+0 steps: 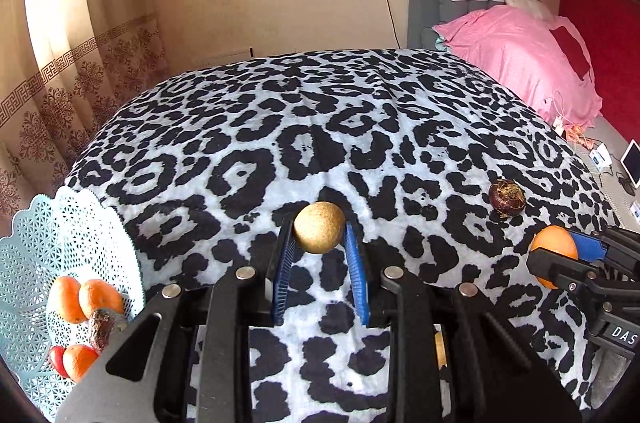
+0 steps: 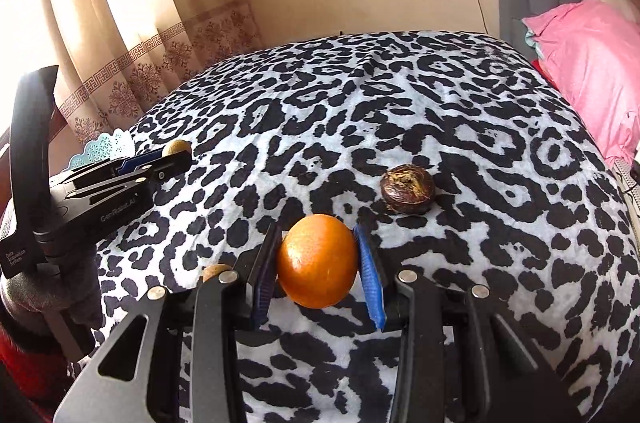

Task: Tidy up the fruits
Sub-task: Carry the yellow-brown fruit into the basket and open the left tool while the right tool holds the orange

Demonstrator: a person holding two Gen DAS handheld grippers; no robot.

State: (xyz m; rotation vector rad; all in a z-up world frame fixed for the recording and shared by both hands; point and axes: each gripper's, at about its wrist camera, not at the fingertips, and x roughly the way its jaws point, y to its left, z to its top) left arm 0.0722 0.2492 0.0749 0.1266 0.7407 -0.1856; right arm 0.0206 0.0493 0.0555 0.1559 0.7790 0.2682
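Left claw (image 1: 320, 251) is clamped on a small tan round fruit (image 1: 319, 227), held over the leopard-print blanket (image 1: 280, 127). Right claw (image 2: 318, 263) grips an orange (image 2: 317, 261). A dark purple fruit (image 2: 408, 193) sits on the blanket just beyond it. The lacy blue basket (image 1: 60, 223) at far left holds oranges already.

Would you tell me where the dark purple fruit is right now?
The dark purple fruit lies loose on the leopard-print blanket, just beyond and right of the orange in the right gripper.
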